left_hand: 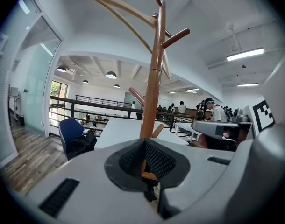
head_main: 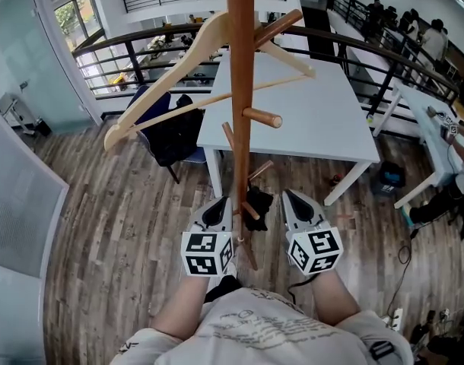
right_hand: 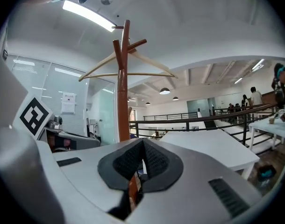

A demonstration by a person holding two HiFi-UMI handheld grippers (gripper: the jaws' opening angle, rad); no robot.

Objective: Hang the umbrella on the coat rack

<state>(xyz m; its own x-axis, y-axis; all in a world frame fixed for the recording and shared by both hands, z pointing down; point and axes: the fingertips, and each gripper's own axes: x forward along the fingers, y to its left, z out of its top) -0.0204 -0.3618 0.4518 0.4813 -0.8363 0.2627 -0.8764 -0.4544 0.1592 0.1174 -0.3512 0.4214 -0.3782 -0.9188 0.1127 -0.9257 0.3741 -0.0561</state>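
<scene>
Left gripper (head_main: 220, 207) is hovering just left of the coat rack (head_main: 240, 90), jaws together and empty; the umbrella (head_main: 258, 204), a small black folded bundle, is hanging low against the rack's pole; the right gripper (head_main: 292, 201) is waiting just right of it, jaws likewise closed on nothing; the umbrella is looking light and soft, probably best taken by its handle or strap.

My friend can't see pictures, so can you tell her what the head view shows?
A tall wooden rack stands in the middle with a hanger high up. The left gripper and right gripper sit low on either side, jaws shut, a black bundle, likely the umbrella, between them. A white table is behind.
</scene>
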